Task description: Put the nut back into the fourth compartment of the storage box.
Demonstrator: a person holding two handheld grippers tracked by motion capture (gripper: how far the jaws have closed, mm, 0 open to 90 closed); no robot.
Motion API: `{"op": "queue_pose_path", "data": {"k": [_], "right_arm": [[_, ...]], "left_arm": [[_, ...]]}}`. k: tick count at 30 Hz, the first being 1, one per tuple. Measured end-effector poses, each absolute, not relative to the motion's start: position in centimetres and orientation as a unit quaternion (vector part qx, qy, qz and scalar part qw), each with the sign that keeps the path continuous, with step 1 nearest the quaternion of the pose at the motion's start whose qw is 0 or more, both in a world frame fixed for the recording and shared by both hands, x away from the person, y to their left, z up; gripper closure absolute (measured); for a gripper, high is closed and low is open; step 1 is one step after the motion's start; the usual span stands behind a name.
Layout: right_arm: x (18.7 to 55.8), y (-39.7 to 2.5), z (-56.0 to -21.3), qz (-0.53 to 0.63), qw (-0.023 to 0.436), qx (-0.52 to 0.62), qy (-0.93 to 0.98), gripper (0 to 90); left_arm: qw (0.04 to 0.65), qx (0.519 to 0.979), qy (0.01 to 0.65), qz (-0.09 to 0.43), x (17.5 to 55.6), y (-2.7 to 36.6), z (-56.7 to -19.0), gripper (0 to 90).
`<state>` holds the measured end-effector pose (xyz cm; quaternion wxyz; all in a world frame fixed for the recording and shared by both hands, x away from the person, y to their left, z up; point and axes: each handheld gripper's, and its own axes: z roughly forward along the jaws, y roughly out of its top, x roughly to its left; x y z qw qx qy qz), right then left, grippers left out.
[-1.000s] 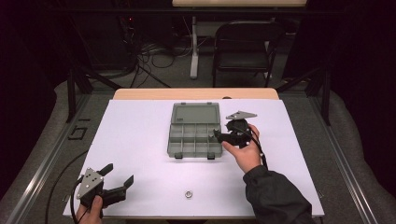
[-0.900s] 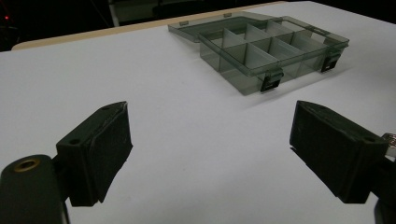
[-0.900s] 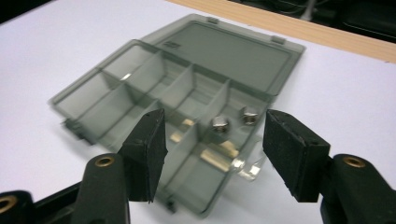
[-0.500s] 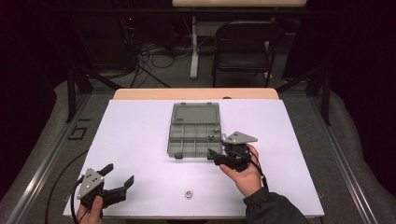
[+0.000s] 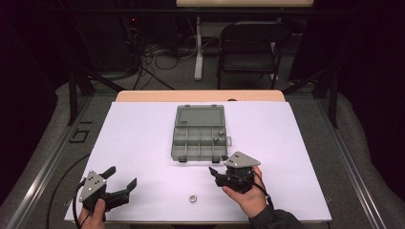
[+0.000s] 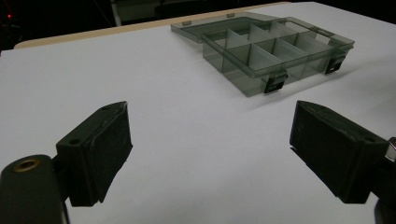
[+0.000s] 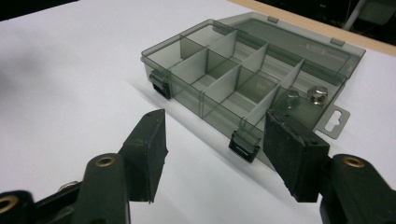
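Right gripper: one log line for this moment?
right gripper: open, empty, near organizer box | loose nut: on table | left gripper: open

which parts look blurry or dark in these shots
High view: the white table is evenly lit and the room behind it is dark. Left gripper view: the near fingers are soft, while the box is sharper. Right gripper view: the box casts a soft shadow at its front, and the nuts glint.
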<state>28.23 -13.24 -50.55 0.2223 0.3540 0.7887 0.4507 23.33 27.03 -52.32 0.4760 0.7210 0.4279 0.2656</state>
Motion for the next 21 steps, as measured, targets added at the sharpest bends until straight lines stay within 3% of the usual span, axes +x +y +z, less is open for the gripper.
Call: {"op": "queue_pose_path", "data": {"k": [11, 21], "right_arm": [[26.7, -11.6, -52.0, 0.446, 0.179, 0.331, 0.812, 42.6], [26.0, -9.5, -52.8, 0.439, 0.145, 0.298, 0.835, 51.4]], "left_arm": [[0.476, 0.727, 0.419, 0.263, 23.3, 26.7, -52.2, 12.7], [0.477, 0.726, 0.418, 0.265, 23.0, 26.9, -52.2, 12.6]]}}
